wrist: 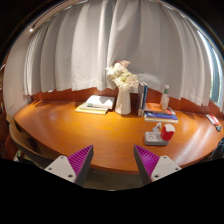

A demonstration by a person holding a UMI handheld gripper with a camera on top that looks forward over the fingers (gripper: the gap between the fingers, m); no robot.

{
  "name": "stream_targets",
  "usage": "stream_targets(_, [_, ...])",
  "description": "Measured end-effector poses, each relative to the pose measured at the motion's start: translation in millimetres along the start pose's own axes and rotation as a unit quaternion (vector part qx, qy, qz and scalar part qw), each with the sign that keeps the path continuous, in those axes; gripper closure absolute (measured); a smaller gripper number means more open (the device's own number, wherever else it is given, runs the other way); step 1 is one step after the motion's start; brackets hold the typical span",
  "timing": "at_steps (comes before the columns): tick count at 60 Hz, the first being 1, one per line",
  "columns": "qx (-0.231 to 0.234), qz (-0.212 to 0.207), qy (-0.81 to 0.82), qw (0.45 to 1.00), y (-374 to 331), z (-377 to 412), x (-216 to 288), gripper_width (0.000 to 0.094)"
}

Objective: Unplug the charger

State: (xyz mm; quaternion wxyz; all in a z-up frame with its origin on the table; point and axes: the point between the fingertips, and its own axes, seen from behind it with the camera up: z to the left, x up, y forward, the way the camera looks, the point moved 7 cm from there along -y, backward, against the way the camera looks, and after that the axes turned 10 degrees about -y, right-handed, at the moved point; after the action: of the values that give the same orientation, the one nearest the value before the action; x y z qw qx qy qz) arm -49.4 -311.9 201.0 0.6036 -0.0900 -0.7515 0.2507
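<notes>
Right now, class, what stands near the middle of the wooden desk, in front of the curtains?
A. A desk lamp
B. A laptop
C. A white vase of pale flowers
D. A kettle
C: a white vase of flowers stands on the wooden desk before the curtains, beside an open book; the gripper, fingers open, holds nothing.
</notes>
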Motion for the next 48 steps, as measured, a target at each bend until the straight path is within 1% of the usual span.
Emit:
stream_targets(4, [-0.008, 0.019, 0.001, 1.000, 13.1, -14.8, -24.4, 0.0129])
stream_targets(5, [-0.010, 0.020, 0.002, 1.000, 2.4, -14.3, -14.8, 0.0128])
stream_targets(6, [-0.013, 0.033, 0.004, 0.999, 15.6, -25.1, -35.1, 0.0128])
stream_targets(9, [-0.025, 0.045, 0.013, 0.999, 31.9, -44.5, -56.6, 0.0128])
stream_targets(19, [-0.089, 0.065, 0.036, 0.993, 74.0, -126.9, -98.4, 0.0125])
stream_targets(26, [-0.115, 0.067, 0.046, 0.990, 108.7, -183.0, -98.1, 0.0134])
stream_targets(29, [-0.125, 0.057, 0.048, 0.989, 127.5, -203.6, -96.0, 0.0139])
stream_targets(30, [-0.125, 0.059, 0.048, 0.989, 131.6, -210.6, -90.5, 0.0139])
stream_targets(38, [-0.132, 0.033, 0.055, 0.989, 180.1, -248.0, -76.5, 0.0136])
stream_targets(42, [-0.133, 0.030, 0.053, 0.989, 200.1, -260.1, -69.4, 0.0141])
stream_targets(43, [-0.135, 0.028, 0.053, 0.989, 204.7, -262.8, -69.1, 0.0162])
stream_targets(44, [-0.136, 0.026, 0.053, 0.989, 209.1, -264.7, -69.0, 0.0203])
stream_targets(45, [-0.136, 0.025, 0.052, 0.989, 213.1, -265.8, -69.1, 0.0270])
stream_targets(46, [-0.135, 0.026, 0.051, 0.989, 216.7, -266.4, -70.1, 0.0365])
stream_targets(47, [-0.139, 0.031, 0.050, 0.989, 217.8, -268.9, -71.4, 0.0410])
stream_targets(48, [-0.139, 0.027, 0.050, 0.989, 218.4, -269.9, -69.3, 0.0410])
